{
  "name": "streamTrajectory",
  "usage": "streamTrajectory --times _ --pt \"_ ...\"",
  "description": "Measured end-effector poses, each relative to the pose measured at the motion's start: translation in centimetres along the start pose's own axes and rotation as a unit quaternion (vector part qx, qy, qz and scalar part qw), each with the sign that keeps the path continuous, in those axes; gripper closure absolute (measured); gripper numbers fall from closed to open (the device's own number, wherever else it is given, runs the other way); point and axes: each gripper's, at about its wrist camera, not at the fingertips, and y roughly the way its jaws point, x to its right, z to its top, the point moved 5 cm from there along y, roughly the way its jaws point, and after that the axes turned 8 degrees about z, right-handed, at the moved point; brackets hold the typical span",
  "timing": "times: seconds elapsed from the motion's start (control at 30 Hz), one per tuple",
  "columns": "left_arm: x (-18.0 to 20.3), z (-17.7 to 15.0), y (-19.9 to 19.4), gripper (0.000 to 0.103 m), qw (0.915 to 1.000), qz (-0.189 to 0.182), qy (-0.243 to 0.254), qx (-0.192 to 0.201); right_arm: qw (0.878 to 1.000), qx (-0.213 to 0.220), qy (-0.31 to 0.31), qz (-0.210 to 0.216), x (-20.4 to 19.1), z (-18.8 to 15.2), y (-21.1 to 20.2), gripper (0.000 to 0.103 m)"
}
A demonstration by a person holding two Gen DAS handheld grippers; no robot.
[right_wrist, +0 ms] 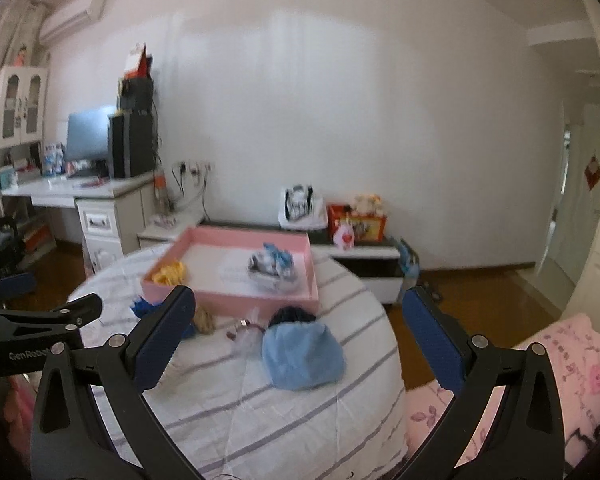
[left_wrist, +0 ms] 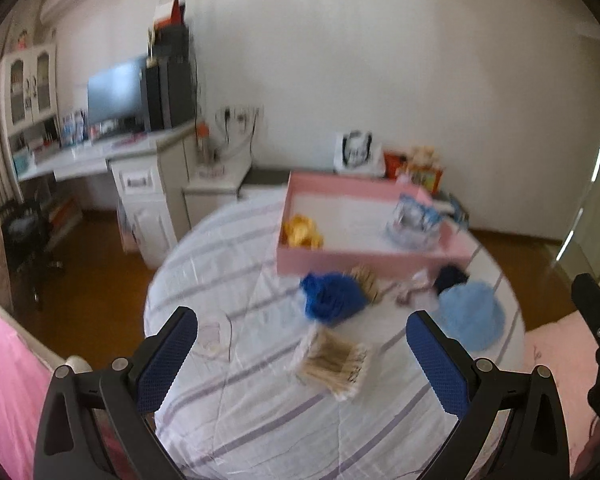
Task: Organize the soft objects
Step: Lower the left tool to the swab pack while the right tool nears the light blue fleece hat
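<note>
A pink tray (left_wrist: pixel 364 262) (right_wrist: pixel 236 300) sits on the striped bed cover (left_wrist: pixel 260 400) and holds a yellow soft item (left_wrist: pixel 302 232) (right_wrist: pixel 170 272) and a blue-white bundle (left_wrist: pixel 414 220) (right_wrist: pixel 272 266). In front of it lie a dark blue yarn-like ball (left_wrist: pixel 332 298) (right_wrist: pixel 142 306), a tan woven piece (left_wrist: pixel 334 362), a light blue hat (left_wrist: pixel 470 316) (right_wrist: pixel 302 356), a dark item (left_wrist: pixel 452 276) (right_wrist: pixel 292 314) and a small clear packet (right_wrist: pixel 246 330). My left gripper (left_wrist: pixel 302 364) hovers open just short of the tan piece. My right gripper (right_wrist: pixel 300 344) is open above the light blue hat.
A white desk (left_wrist: pixel 96 156) with a monitor (left_wrist: pixel 114 96) stands at the left, and a low cabinet (right_wrist: pixel 356 256) with bags and a box runs along the wall. Pink floral bedding (right_wrist: pixel 572 380) lies at the right. Brown floor surrounds the bed end.
</note>
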Motion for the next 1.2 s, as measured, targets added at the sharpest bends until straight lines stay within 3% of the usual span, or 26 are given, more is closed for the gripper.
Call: streamTrajectory --times 0.33,0.53,0.7,0.77,0.8,0.83,1.2 --pt "1.4 -2.0 8.3 0.000 0.9931 -0.009 0.025 -0.114 0.992 -0.123 0.011 -0.002 0.9 -5.5 7.5 0.000" --pt "2.1 -3.0 11.9 0.000 0.9882 -0.020 0.032 -0.148 0.984 -0.180 0.009 0.004 0.7 -8.7 10.1 0.000" --pt "3.1 -3.3 13.7 0.002 0.9874 -0.029 0.048 -0.148 0.977 -0.214 0.008 0.002 0.7 -10.5 11.4 0.000" --pt "3.8 -3.6 14.3 0.013 0.9867 -0.048 0.055 -0.145 0.975 -0.222 0.007 0.001 0.7 -10.9 11.8 0.000" --pt "4.1 -3.7 14.3 0.027 0.9864 -0.055 0.060 -0.143 0.974 -0.225 0.006 0.001 0.7 -11.0 12.0 0.000" --pt "4.4 -3.7 14.5 0.030 0.9864 -0.056 0.067 -0.139 0.974 -0.227 0.006 0.000 0.8 -11.0 12.1 0.000" --pt "4.1 -3.2 16.1 0.035 0.9877 -0.070 0.057 -0.128 0.974 -0.226 0.011 -0.014 2.1 -10.0 14.1 0.000"
